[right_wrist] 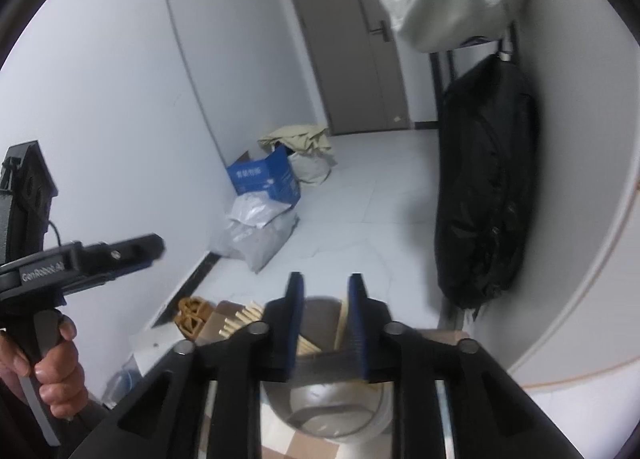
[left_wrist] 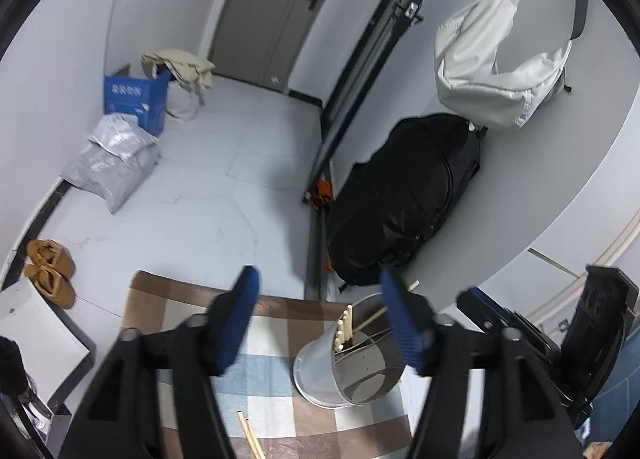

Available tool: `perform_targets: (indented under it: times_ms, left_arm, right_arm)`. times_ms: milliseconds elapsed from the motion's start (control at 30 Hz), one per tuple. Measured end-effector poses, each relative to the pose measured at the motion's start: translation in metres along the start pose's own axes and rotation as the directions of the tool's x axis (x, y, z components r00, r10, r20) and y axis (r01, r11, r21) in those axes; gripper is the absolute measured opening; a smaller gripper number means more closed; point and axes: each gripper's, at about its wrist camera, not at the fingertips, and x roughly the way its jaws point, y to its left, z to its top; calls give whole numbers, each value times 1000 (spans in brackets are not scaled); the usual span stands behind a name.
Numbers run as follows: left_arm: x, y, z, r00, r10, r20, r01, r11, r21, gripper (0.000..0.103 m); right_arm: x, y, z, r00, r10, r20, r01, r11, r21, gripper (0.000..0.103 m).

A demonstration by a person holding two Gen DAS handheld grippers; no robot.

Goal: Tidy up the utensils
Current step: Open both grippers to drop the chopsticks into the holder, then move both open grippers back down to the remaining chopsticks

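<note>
Upright mostly, chopsticks (left_wrist: 345, 329) in holder (left_wrist: 320, 375), tips slanting rightward.

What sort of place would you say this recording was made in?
Probably a room or entryway in a home: a closed door, shoes on the tiled floor, and a jacket hanging on the wall.

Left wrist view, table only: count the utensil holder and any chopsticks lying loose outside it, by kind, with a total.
Metal utensil holder: 1
Loose chopsticks: 2
Total: 3
</note>
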Motion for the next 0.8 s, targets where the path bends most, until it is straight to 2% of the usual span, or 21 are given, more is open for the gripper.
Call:
perform_targets:
  times_ms: [67,200,433,600,800]
  left_arm:
    - [-7,-3,-3,1000,20,18,-20,1000,13,70]
    - [-23,-9,-12,996,64,55,-66,997,34,76]
    - [-44,-13,-26,988,118,95,-125,990,67,77]
    - [-61,-19,-41,975,160,155,-177,979,103,86]
    - [-71,-16,-58,968,165,188,-186,977,100,87]
  right_arm:
    - [-10,-1,-4,1000,-5,18,5,1000,18,30]
    - [-32,3,-13,998,-5,65,3,999,35,46]
    - [-63,23,-34,992,-3,129,0,1000,23,67]
    - [-76,30,-49,988,13,155,-20,999,47,73]
    - [-83,40,-66,988,26,150,-34,998,52,74]
